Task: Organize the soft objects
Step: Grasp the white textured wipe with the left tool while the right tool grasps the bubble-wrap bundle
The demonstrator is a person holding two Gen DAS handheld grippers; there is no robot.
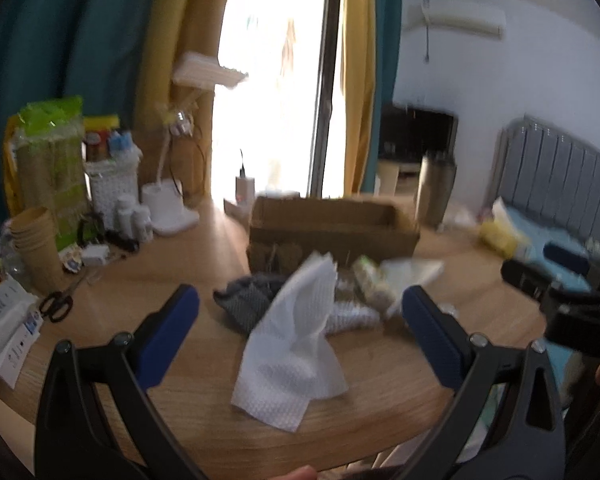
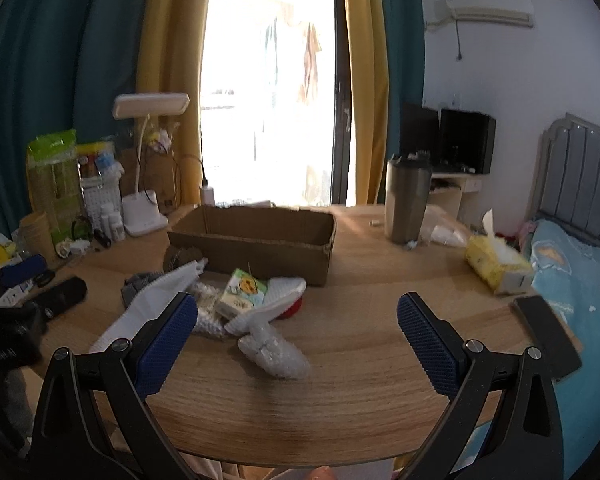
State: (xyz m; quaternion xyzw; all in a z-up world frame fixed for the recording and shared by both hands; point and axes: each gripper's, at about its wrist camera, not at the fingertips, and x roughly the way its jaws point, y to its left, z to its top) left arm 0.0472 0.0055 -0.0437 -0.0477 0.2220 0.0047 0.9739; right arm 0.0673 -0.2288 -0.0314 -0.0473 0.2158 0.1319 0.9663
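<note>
White textured cloth (image 1: 292, 344) crumpled, draped over grey cloth (image 1: 246, 300)

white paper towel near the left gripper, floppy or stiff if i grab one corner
Likely floppy: the white paper towel lies crumpled in soft folds on the wooden table. Probably very light, since it looks thin; it would drape and might tear if snagged.

Both wrist cams low, windowward; shared cardboard box (image 1: 332, 226) (image 2: 256, 240), left view blurry.
</note>
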